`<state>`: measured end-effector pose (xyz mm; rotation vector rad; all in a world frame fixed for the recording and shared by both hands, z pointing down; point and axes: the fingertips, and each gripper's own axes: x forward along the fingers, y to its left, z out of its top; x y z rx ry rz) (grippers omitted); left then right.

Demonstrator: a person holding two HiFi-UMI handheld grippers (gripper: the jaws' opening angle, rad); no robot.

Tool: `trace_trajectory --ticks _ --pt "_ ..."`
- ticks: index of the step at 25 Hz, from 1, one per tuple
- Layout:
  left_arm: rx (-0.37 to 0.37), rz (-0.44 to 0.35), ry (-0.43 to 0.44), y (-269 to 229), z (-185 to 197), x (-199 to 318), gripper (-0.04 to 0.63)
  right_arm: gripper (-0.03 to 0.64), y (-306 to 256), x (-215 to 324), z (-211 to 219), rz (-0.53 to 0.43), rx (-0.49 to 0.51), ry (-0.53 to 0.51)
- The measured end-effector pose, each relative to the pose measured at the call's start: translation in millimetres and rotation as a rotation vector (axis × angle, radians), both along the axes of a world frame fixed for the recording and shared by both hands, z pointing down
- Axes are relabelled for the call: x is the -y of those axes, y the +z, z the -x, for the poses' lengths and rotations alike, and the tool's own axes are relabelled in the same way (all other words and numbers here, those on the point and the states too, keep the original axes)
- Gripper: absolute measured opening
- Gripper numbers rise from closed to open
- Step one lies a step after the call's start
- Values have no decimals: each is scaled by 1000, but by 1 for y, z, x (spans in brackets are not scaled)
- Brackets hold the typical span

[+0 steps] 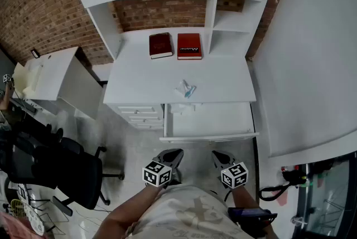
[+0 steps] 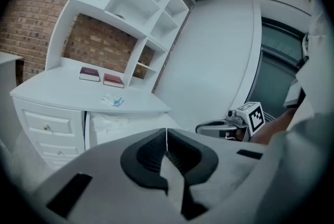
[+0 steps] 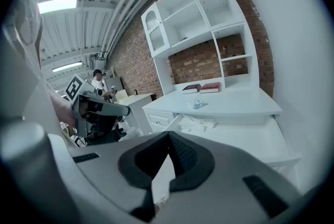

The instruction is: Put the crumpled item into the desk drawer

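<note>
The left tool (image 1: 170, 155) is hanging in front of the counter (image 1: 139, 82), its jaws pressed together with nothing between them. Two red books (image 1: 160, 45) are lying side by side at the back of the counter. The crumpled item (image 1: 186, 88) is resting near the counter's front edge, just behind the open drawer (image 1: 223, 121). The right tool (image 1: 221, 157) is hovering beside the left one, its jaws likewise closed and empty.

Crumpled item (image 1: 186, 88) on desk (image 1: 228, 81), books (image 1: 161, 45) behind it, drawer (image 1: 217, 118) just before it
</note>
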<state>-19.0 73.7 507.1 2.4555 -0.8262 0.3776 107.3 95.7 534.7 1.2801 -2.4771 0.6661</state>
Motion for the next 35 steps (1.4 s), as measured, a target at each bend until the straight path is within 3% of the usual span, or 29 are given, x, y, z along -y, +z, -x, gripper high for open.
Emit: trace_trajectory --ticks 14,23,35 --pt "21 26 87 13 -68 -117 25 23 0 -109 -63 9 49 76" --pt "24 -1 122 8 -97 -129 25 23 2 -128 -90 -1 59 132" --pt "49 -19 95 5 -96 -130 25 23 7 -123 -91 4 78 118"
